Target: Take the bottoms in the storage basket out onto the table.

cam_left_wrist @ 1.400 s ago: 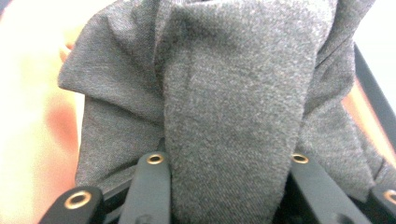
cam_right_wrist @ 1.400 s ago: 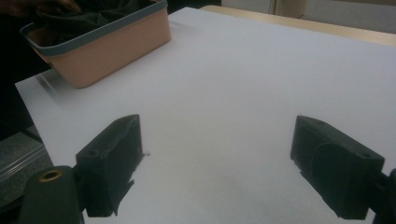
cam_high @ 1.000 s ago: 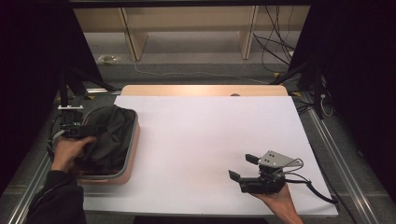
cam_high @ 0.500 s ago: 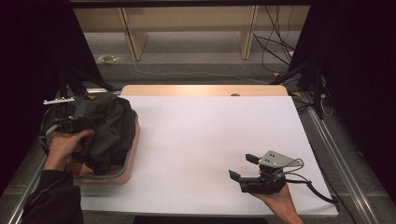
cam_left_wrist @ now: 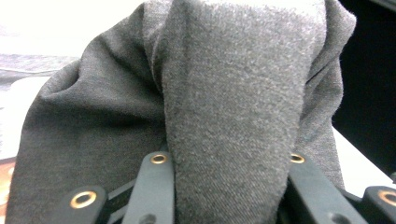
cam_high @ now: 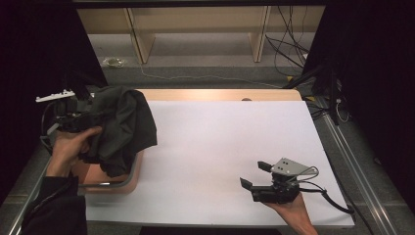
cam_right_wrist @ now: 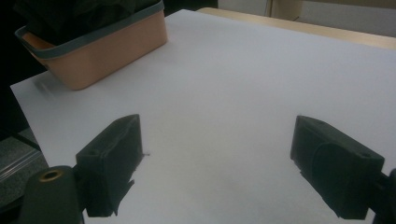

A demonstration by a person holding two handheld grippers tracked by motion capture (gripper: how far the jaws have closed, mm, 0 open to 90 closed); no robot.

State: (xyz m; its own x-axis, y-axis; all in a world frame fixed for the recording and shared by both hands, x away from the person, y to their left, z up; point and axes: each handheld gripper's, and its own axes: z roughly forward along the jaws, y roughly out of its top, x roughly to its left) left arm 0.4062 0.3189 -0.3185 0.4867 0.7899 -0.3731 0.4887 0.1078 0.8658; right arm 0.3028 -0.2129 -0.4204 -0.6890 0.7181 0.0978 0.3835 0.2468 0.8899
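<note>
White sheeting covers the surface point(cam_high: 220, 156), smooth and matt, with a strip of bare wood along the far edge; its open middle looks like the place where the cloth is meant to be laid out. At the near left stands the basket point(cam_high: 115, 182), a salmon plastic tub with a grey rim and rounded corners, set at the edge so that the middle stays free.

Dark grey cloth point(cam_high: 120, 127) hangs above the basket at the left, lifted clear of the rim, its lower folds drooping toward the tub. It is soft, finely napped knit, limp enough to sag in thick rolls. The left gripper point(cam_high: 80, 115) has a broad bunched fold pinched between its jaws, the pads pressing either side of the roll in the left gripper view point(cam_left_wrist: 229, 154); gripping a bunch rather than an edge probably serves to haul the whole piece out at once.

The right gripper point(cam_high: 252, 175) rests low on the surface at the near right, jaws spread wide and holding nothing, seemingly waiting to take a corner.
</note>
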